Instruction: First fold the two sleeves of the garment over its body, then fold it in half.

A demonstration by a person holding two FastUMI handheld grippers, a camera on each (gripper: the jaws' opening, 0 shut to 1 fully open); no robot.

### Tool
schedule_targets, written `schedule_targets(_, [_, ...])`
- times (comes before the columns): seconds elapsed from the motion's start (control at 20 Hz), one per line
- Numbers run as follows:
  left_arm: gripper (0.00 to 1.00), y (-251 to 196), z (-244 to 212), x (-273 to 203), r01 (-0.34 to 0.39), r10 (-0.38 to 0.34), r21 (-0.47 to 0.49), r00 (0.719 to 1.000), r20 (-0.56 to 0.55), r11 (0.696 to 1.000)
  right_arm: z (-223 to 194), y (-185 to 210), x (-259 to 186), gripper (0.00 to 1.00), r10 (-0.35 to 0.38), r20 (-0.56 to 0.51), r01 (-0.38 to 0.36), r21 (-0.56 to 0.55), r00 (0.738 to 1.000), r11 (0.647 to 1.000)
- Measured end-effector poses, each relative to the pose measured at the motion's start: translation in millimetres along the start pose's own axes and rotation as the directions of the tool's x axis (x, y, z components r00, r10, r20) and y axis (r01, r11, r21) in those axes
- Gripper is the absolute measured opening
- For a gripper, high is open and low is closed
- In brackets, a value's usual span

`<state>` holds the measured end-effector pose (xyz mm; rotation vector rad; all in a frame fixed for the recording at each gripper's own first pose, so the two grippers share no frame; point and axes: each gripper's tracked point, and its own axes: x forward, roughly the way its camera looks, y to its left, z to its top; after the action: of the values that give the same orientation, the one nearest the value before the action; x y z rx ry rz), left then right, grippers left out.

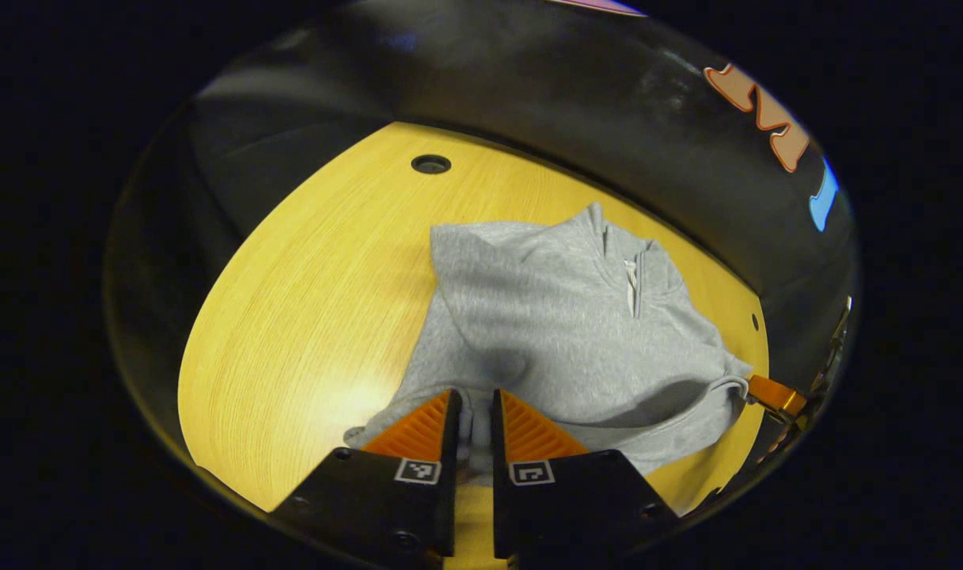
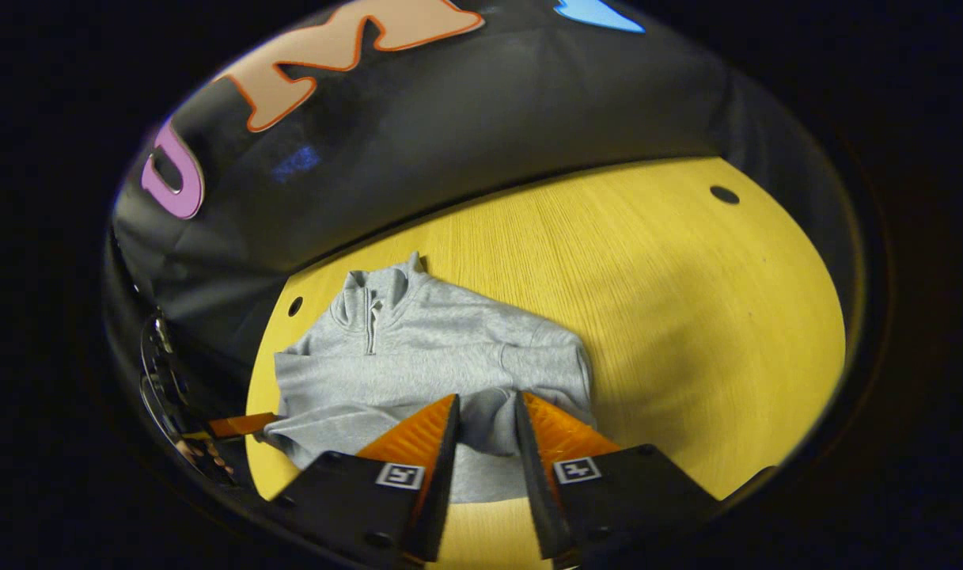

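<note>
Your grey garment (image 1: pixel 560 332) lies on the yellow counter (image 1: pixel 307 317), collar toward the far wall, with a sleeve (image 2: pixel 418 368) folded across its body. Your left gripper (image 1: pixel 473 416) is closed on the hem, with cloth between its fingers. Your right gripper (image 2: pixel 487 416) is at the near hem with its fingers a little apart; I cannot tell if they press the cloth.

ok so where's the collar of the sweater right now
The collar sits at the sweater's far end, toward the booth wall, beside a small hole in the table.
</note>
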<state>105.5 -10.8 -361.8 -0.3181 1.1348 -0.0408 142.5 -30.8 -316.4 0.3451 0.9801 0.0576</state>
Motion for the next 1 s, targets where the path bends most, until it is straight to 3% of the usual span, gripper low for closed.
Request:
schedule_targets(0.05, [0.23,-2,8,-6,0.008,-0.009,0.023,0.999,0.049,1.000,10,5,-3,0.52,0.004,0.053,-0.002,-0.039,0.999,0.999])
schedule_targets(0.1, [0.46,-5,20,-11,0.008,-0.012,0.044,0.995,0.097,0.999,19,8,-11,0.80,0.000,0.102,0.009,-0.084,0.995,0.996])
schedule_targets(0.2, [0.93,-8,40,-25,-0.014,-0.005,0.091,0.980,0.198,0.996,32,15,-15,0.96,-0.002,0.196,0.033,-0.156,0.981,0.987])
schedule_targets(0.35, [0.95,-14,76,-58,-0.069,0.013,0.133,0.923,0.384,0.989,50,31,-52,0.96,0.014,0.326,0.058,-0.209,0.945,0.976])
schedule_targets(0.5, [0.96,-23,97,-102,-0.116,0.017,0.158,0.852,0.523,0.981,71,48,-98,0.96,0.034,0.476,0.092,-0.239,0.879,0.967])
schedule_targets(0.75, [0.96,-37,107,-163,-0.180,-0.001,0.203,0.747,0.665,0.963,79,59,-167,0.96,0.004,0.645,0.187,-0.227,0.764,0.956])
schedule_targets(1.0, [0.95,-39,107,-223,-0.256,-0.002,0.215,0.638,0.770,0.942,79,77,-208,0.96,0.037,0.737,0.180,-0.213,0.675,0.960])
